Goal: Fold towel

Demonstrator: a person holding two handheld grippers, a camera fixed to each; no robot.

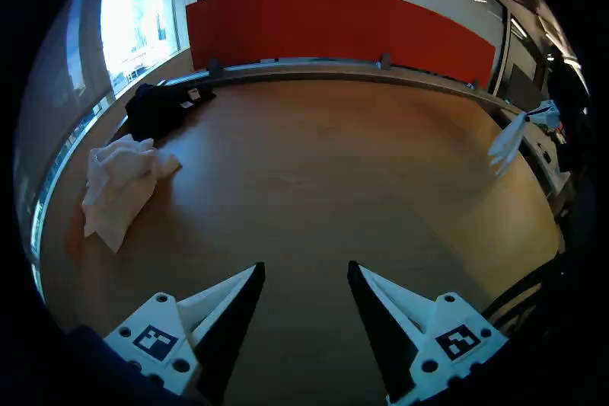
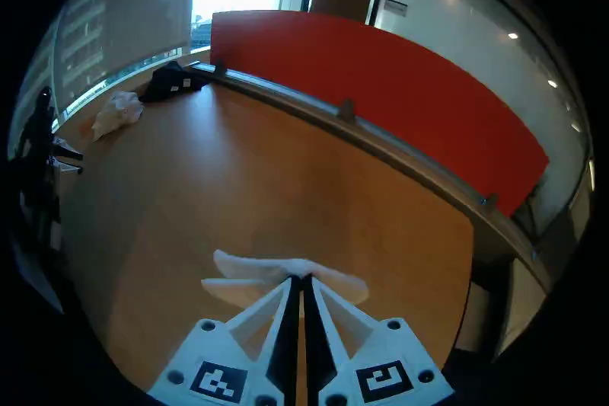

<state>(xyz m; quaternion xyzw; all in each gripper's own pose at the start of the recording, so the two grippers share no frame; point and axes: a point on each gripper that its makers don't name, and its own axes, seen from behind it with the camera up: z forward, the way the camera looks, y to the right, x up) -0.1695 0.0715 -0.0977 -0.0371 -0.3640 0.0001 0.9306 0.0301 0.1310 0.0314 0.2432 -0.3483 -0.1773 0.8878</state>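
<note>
Right hand-held gripper [image 2: 301, 280] is seen clamped on a white towel [image 2: 243, 267] at bottom centre. Left hand-held gripper [image 1: 305, 267] is held spread apart over the wooden surface [image 1: 327, 170]. A crumpled cloth pile [image 1: 118, 177] is shown closer in the left gripper view, at mid-left.

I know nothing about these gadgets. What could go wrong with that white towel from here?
The right gripper pinches the towel only at its fingertips, so it might slip out. The left gripper is open and far from it, so the towel, held at one spot, may bunch rather than fold flat. It also hangs near the table edge and could fall off.
</note>
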